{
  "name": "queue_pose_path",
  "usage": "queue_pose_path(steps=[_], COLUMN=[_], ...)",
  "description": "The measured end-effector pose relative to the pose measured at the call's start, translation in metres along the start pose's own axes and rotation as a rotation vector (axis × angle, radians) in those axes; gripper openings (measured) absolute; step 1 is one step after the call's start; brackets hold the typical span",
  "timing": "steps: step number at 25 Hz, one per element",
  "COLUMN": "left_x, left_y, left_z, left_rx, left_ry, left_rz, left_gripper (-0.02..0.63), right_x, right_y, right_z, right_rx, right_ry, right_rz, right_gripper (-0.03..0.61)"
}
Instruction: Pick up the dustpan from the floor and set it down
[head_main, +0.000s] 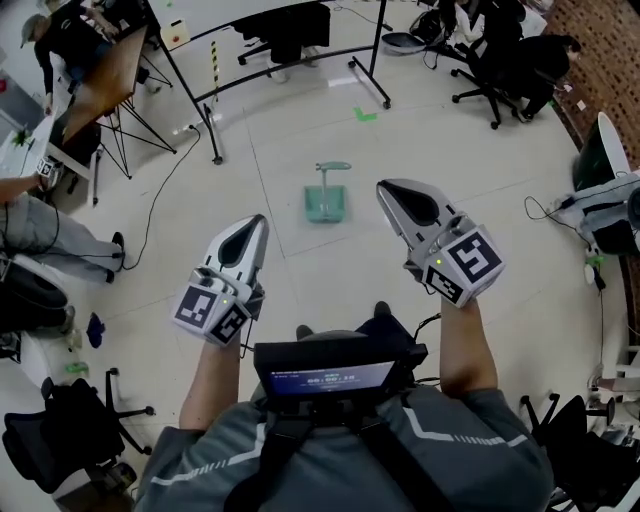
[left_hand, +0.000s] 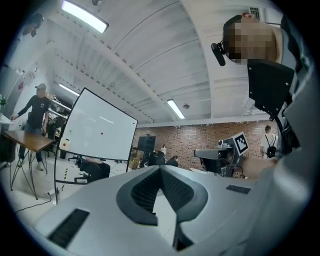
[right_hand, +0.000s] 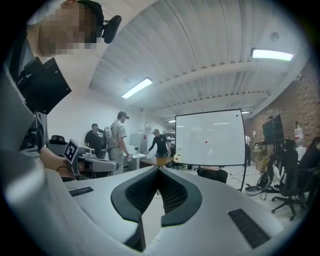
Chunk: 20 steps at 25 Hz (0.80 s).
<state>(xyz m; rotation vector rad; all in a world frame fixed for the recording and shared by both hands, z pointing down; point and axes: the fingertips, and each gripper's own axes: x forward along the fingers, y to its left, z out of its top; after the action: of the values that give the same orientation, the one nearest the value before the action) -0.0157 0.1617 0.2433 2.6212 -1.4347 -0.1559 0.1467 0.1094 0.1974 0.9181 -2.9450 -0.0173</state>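
Observation:
In the head view a teal dustpan (head_main: 327, 202) stands on the pale floor ahead of me, its handle pointing away. My left gripper (head_main: 261, 221) hovers to the near left of it, well above the floor and apart from it. To the dustpan's right my right gripper (head_main: 384, 189) is held at about the same height. Both point level with nothing in them. The left gripper view shows its jaws (left_hand: 160, 169) meeting at the tip, and the right gripper view shows the same (right_hand: 159, 169). Neither gripper view shows the dustpan.
A whiteboard stand (head_main: 372, 78) on black legs stands beyond the dustpan, with a green tape mark (head_main: 365, 115) near it. Office chairs (head_main: 492, 72) and seated people fill the back right. A wooden table (head_main: 100, 80) is at the left, with a cable (head_main: 152, 205) across the floor.

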Motion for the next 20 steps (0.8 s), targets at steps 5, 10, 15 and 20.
queue_pose_path(steps=[5,10,15,20], left_x=[0.028,0.056,0.069,0.066], left_y=[-0.056,-0.108,-0.128,-0.128], left_z=[0.008,0.012,0.006,0.000], left_rx=[0.017,0.016,0.006,0.018], left_ry=[-0.028,-0.040,-0.050,-0.032], left_rz=[0.026,0.036,0.050,0.069], left_gripper=[0.020,0.020,0.020,0.020], right_x=[-0.064,-0.110,-0.130,-0.131], right_y=[-0.019,-0.050,-0.065,-0.063], right_z=[0.003,0.008,0.001,0.002], right_rx=[0.011,-0.003,0.011,0.002], right_ry=[-0.012,0.002,0.003,0.005], right_rz=[0.020,0.030,0.040,0.054], right_gripper=[0.021,0.020,0.020,0.021])
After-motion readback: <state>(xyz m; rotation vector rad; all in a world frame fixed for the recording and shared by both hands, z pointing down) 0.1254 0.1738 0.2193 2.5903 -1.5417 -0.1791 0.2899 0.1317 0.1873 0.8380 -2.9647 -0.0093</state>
